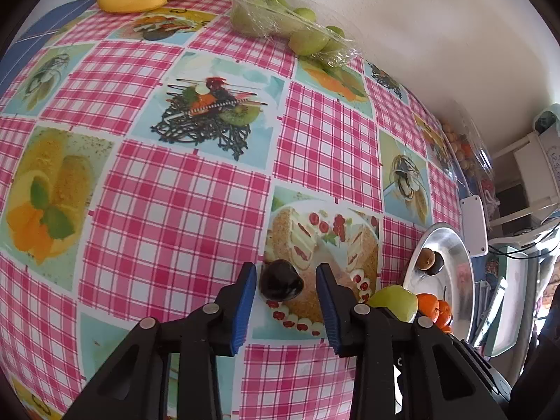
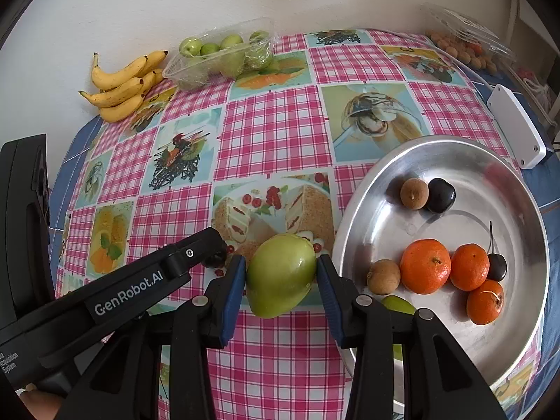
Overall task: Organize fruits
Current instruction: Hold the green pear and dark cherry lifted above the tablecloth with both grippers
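Partly done: pan (image 2: 353,224) already holds several small fruits. Right gripper (image 2: 281,276) clamps a green fruit (image 2: 280,274) beside the pan; left gripper (image 1: 285,280) straddles a dark fruit (image 1: 280,280) on the table, right pad clear. Bananas (image 2: 122,84) untouched.

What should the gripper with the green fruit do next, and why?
Probably carry it over the metal dish and let go. The right gripper is shut on the green fruit just beside the dish, where the oranges already lie.
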